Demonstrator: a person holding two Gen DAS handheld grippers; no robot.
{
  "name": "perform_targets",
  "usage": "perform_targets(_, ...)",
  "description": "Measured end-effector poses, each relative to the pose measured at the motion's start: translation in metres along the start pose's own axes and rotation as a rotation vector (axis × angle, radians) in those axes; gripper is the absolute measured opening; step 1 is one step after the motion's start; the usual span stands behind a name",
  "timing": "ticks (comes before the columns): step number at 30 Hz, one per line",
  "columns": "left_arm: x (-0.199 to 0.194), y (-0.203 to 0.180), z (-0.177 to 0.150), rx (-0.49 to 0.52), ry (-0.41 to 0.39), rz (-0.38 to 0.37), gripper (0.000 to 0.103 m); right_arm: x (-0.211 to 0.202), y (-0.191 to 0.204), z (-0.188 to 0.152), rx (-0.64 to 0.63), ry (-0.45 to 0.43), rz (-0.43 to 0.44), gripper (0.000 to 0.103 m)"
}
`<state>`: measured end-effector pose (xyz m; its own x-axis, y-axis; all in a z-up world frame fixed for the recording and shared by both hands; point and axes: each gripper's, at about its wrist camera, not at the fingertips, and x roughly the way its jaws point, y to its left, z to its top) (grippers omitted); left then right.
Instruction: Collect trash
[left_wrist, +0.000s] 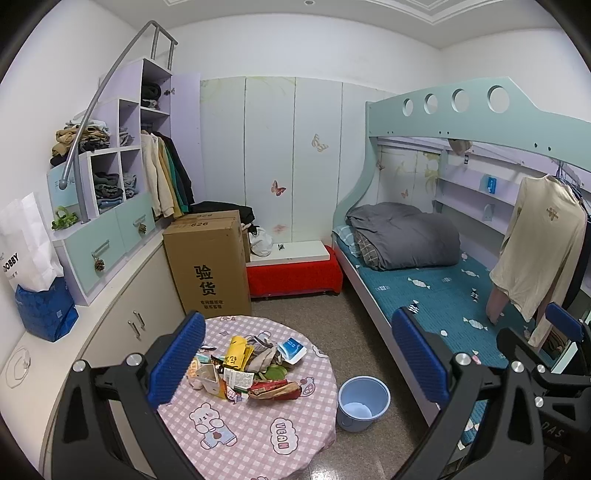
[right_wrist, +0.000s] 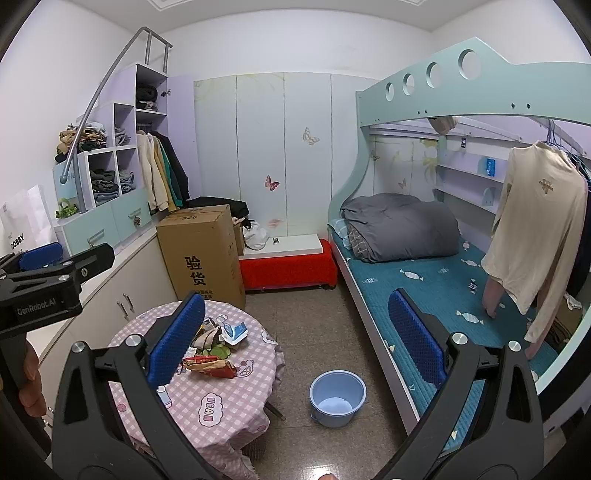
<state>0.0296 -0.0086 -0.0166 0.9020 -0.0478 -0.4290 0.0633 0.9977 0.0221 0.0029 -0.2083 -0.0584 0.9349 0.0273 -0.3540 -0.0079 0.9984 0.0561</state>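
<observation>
**Cloth, card and plastic**

The bench (left_wrist: 258, 435) wears a matt checked cloth in pink and white, printed with cartoon bears. On it the trash pile (left_wrist: 243, 369) mixes crinkled glossy foil wrappers, thin printed card and crumpled paper. The bucket (left_wrist: 363, 403) on the floor is smooth pale-blue plastic with a soft sheen. The floor (right_wrist: 325, 332) looks like speckled stone tile, polished enough to catch glare near the lens. The fingers (left_wrist: 177, 363) carry ribbed blue rubbery pads on matt black plastic arms with bright metal screws. The cardboard box (left_wrist: 208, 262) is plain brown corrugated card. The bed (left_wrist: 443, 295) has a quilted teal fabric cover.
</observation>
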Motion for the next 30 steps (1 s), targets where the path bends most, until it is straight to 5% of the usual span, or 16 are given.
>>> perform_targets(30, 0.013, 0.001, 0.000, 0.004, 0.010, 0.001, 0.099, 0.007, 0.002, -0.003, 0.001, 0.010, 0.006, 0.097)
